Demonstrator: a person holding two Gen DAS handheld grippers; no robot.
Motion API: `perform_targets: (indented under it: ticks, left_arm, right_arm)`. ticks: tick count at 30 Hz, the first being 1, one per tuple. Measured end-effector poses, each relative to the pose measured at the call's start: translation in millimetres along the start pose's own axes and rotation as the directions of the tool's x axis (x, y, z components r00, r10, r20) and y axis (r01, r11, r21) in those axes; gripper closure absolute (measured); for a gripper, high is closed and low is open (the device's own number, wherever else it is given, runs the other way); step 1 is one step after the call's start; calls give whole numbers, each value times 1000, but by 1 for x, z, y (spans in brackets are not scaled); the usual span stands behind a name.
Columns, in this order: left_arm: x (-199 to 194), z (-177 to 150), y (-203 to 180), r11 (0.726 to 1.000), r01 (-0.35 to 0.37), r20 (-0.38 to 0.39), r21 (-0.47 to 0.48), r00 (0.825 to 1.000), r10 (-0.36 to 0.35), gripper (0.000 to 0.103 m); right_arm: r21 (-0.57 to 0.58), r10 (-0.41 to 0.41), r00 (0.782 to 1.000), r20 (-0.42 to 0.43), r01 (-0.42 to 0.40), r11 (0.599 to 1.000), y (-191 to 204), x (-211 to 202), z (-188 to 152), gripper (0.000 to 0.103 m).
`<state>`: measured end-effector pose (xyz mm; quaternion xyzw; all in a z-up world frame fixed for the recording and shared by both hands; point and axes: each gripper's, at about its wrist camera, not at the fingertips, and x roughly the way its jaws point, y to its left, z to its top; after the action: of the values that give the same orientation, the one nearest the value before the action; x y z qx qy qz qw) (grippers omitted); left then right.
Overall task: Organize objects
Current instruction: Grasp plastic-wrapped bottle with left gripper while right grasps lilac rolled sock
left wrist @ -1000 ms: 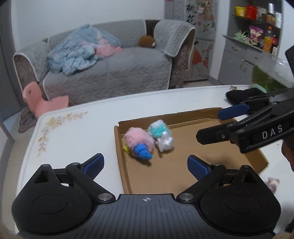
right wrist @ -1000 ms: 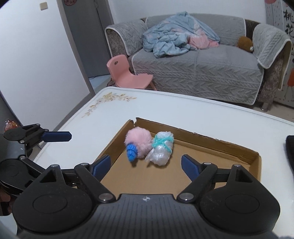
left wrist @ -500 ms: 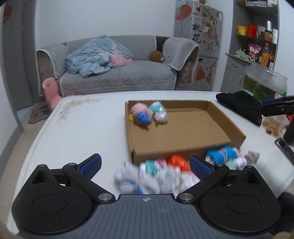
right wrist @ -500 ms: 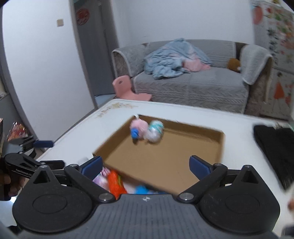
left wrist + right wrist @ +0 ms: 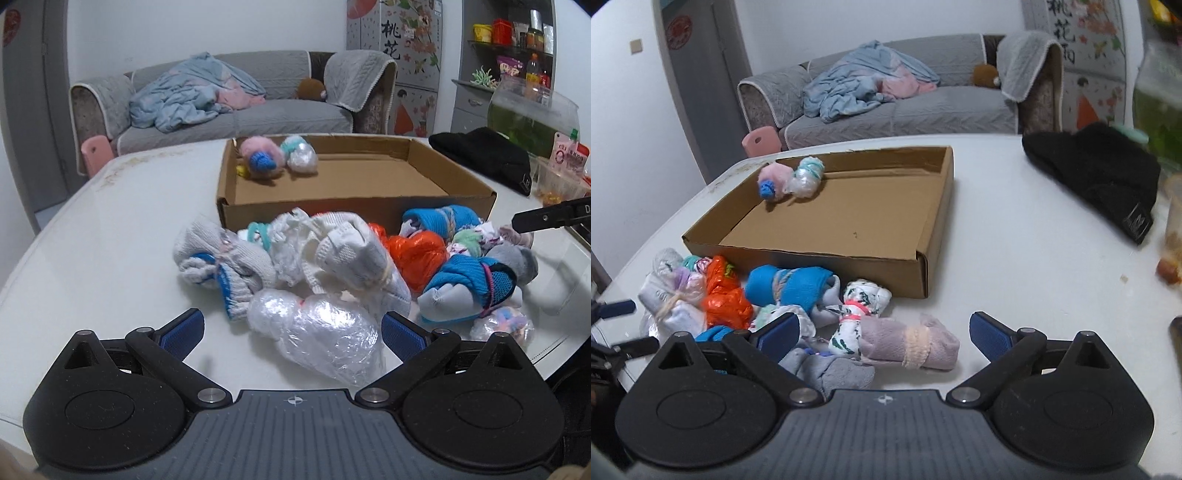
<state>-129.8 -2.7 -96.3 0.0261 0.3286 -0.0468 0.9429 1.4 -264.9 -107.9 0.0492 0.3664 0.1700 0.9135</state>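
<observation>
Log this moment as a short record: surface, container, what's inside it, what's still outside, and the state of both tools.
surface: white table
container: shallow cardboard box, open top
inside box: pink pom bundle and clear wrapped bundle, side by side at the far corner
outside box: pile of tied bundles against the box's near wall, including orange bundle and plastic-wrapped bundle
left tool: open, plastic-wrapped bundle between its fingers, not gripped
right tool: closing, lilac bundle between its fingers, not gripped

Right gripper [image 5: 546, 218]: only tip shows in left view, rest cut off by edge. Left gripper [image 5: 617, 325] cut off same way in right view. Sock bundles [image 5: 827, 365] under right gripper partly hidden. Jar [image 5: 1171, 229] far right blurred.
</observation>
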Motion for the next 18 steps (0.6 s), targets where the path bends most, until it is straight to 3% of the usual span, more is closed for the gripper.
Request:
perform_targets:
  ticks: [9,12,15,18]
  left_arm:
    - [11,-7,2,1000,-17,38,-23,999,18,1]
    - [11,-9,2,1000,-20,50,-23,998,22,1]
    - [10,-11,0,1000,-19,72,-19,997,21,1]
    - [10,-13,-5,1000,-12,84,-14,996,13,1]
  right_arm:
    - [-19,-23,1000,18,24,1000,-6,-3,-21,6]
    - [-13,-39,999,37,40,999,-9,-6,-27,11]
    - [-13,-58,997,50,58,998,-14,-8,-31,26]
    - [11,-59,996,64,58,998,-19,-12,-32,30]
